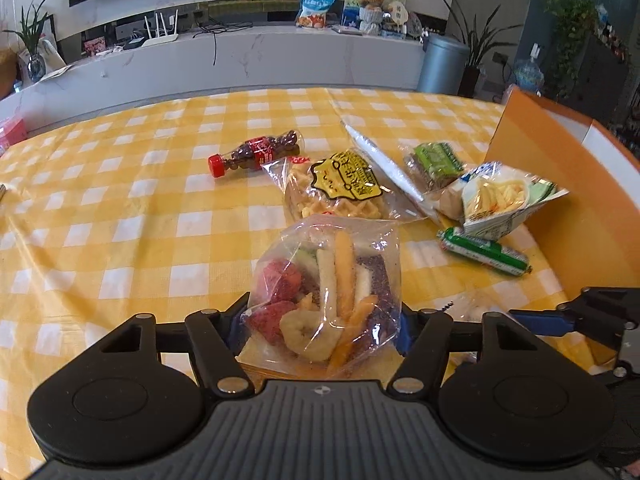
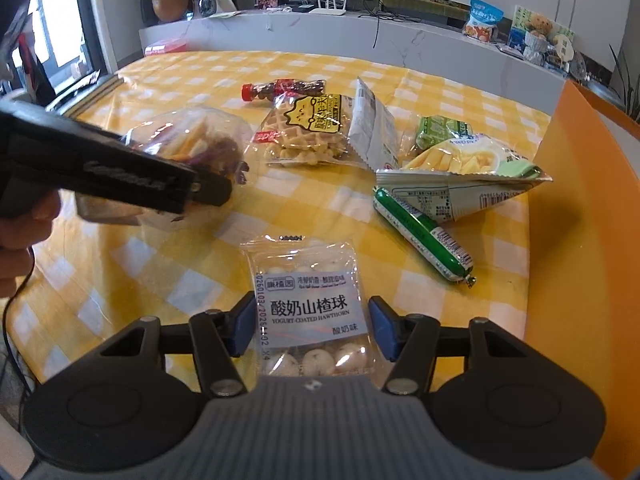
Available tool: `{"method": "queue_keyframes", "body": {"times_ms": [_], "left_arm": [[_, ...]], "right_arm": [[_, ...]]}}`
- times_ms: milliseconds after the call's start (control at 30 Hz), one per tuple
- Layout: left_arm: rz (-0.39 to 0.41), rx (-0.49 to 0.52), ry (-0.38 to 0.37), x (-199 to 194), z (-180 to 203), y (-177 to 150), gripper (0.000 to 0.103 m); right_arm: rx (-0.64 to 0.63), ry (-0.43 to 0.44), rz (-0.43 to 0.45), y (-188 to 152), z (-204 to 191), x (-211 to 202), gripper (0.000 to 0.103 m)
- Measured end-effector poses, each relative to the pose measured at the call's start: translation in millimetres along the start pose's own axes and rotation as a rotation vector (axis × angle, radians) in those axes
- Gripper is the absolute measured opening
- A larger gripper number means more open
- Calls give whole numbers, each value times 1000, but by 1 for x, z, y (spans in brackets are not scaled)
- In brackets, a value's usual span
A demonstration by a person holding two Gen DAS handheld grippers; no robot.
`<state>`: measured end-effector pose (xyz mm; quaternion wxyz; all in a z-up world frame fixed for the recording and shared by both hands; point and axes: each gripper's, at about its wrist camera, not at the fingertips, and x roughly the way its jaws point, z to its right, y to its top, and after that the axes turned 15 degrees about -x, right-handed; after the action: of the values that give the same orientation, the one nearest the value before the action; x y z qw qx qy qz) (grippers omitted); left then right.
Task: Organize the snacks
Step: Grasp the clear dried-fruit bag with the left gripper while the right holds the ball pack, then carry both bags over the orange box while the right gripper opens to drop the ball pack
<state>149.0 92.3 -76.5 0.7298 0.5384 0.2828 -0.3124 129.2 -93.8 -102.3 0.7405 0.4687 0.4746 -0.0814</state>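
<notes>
The left gripper (image 1: 322, 326) is clamped on a clear bag of dried fruit (image 1: 326, 292), whose long axis stands upright off the worktop (image 1: 120, 208); strawberry pieces, banana chips and orange strips show through the film. The right gripper (image 2: 312, 326) stands with its jaws parted either side of a flat yogurt-coated hawthorn packet (image 2: 310, 312), not visibly pressing it; the packet's long axis runs away from the camera, white balls showing at both ends. Beyond the fruit bag lie a waffle pack (image 1: 340, 188) and a cola-bottle candy tube (image 1: 256, 152) lying on its side, red cap pointing left. To the bag's right lie a green sausage (image 1: 484, 252) and a crisps bag (image 1: 504, 200), beside an orange box (image 1: 560, 184). The worktop wears a yellow-and-white checked cloth; a marble TV console (image 1: 240, 56) stands behind
</notes>
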Motion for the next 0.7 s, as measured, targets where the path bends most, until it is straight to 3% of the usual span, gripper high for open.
{"method": "queue_keyframes", "body": {"times_ms": [200,400,567,700], "left_arm": [[39,-85,-89,-30,-5,4,76],[115,-129,-159,-64,-2,12,76],[162,-123,-192,-85,7,19,76],[195,-146,-256,-98,15,23,76]], "right_arm": [[-8,10,93,0,-2,-13,57],[-26,19,253,4,-8,-44,57],[74,0,370,11,3,-89,57],[227,-7,485,4,32,-132,57]]}}
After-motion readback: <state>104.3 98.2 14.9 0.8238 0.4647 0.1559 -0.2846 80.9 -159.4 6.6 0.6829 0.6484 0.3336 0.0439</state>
